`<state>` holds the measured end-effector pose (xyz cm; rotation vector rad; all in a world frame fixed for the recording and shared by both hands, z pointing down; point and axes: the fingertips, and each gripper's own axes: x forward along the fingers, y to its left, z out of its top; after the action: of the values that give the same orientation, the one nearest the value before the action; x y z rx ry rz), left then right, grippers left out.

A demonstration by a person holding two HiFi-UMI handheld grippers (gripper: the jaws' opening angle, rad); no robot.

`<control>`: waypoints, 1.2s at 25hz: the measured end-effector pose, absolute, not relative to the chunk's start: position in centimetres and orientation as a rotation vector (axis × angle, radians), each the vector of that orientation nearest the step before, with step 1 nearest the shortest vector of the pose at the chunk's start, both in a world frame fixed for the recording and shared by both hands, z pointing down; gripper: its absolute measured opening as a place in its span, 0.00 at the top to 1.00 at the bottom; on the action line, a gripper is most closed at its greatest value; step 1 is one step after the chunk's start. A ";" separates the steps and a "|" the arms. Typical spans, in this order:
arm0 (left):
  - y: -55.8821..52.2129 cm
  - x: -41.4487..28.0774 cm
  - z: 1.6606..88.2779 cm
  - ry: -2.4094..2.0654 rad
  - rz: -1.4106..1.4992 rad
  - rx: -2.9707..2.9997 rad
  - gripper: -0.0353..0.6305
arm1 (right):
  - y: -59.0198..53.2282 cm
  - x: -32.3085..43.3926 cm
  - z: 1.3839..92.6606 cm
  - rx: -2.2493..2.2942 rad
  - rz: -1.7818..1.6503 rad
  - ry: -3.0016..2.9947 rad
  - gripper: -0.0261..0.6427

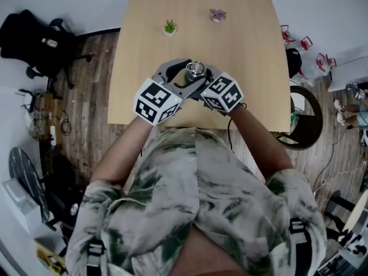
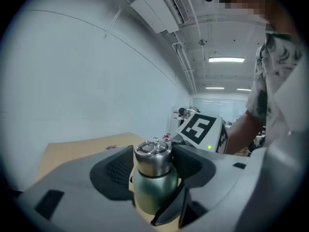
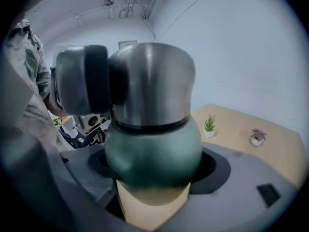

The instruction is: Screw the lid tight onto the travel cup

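Travel cup (image 3: 152, 151) upright on table (image 1: 253, 96), our right gripper (image 3: 153, 170) clamped on green belly; left gripper (image 2: 153, 167) jaws opening round steel lid (image 2: 152, 154), pads seemingly just clear. Rigid, smooth, likely slippery: we take lid by straight side

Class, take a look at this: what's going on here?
A person works two handheld claws over a wooden table. The right claw grips the green travel cup by its body. The left claw reaches around the steel lid sitting on the cup; its jaws are opening, lid between them. Whether the lid is tight cannot be told.
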<state>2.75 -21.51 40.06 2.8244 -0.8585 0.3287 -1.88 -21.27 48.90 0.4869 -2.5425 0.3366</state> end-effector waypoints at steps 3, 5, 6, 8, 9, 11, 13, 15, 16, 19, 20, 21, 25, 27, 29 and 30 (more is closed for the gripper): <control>-21.7 2.6 40.3 -0.963 0.328 2.794 0.56 | -21.3 -2.1 48.9 0.501 0.350 -2.545 0.35; -21.8 2.6 40.3 -0.998 0.333 2.790 0.56 | -21.3 -2.2 48.9 0.508 0.356 -2.545 0.35; -21.8 2.6 40.3 -1.002 0.336 2.790 0.56 | -21.4 -2.2 48.9 0.509 0.358 -2.545 0.35; -21.8 2.5 40.4 -0.980 0.335 2.797 0.56 | -21.3 -2.2 48.9 0.505 0.358 -2.547 0.35; -21.7 2.5 40.3 -0.957 0.329 2.805 0.56 | -21.2 -2.3 48.9 0.499 0.358 -2.549 0.35; -21.5 2.5 40.2 -0.890 0.312 2.828 0.57 | -21.0 -2.3 48.8 0.481 0.353 -2.557 0.35; -21.2 2.6 40.0 -0.802 0.299 2.860 0.57 | -20.8 -2.3 48.6 0.455 0.343 -2.565 0.35; -20.8 2.7 39.7 -0.703 0.296 2.895 0.57 | -20.4 -2.3 48.3 0.422 0.327 -2.575 0.35; -20.6 2.7 39.6 -0.653 0.294 2.910 0.57 | -20.1 -2.3 48.2 0.405 0.319 -2.580 0.35; -20.0 2.7 39.3 -0.519 0.284 2.934 0.57 | -19.4 -2.4 47.9 0.361 0.304 -2.588 0.35; -19.8 2.6 39.3 -0.481 0.282 2.938 0.57 | -19.2 -2.5 47.9 0.347 0.301 -2.589 0.35; -19.5 2.5 39.2 -0.447 0.280 2.943 0.57 | -19.0 -2.6 47.8 0.334 0.297 -2.591 0.35; -19.0 2.5 39.2 -0.346 0.272 2.946 0.57 | -18.3 -2.5 47.8 0.294 0.288 -2.588 0.35; -18.9 2.6 39.2 -0.347 0.281 2.944 0.57 | -18.2 -2.4 47.8 0.297 0.288 -2.585 0.35; -19.0 2.7 39.2 -0.392 0.299 2.944 0.57 | -18.4 -2.3 47.9 0.319 0.297 -2.586 0.35; -19.3 2.6 39.3 -0.434 0.310 2.942 0.57 | -18.6 -2.3 47.9 0.337 0.307 -2.587 0.35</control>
<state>2.63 -19.26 39.26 2.9418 -0.4338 0.3099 -2.29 -18.61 47.89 0.3371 -2.5870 0.3075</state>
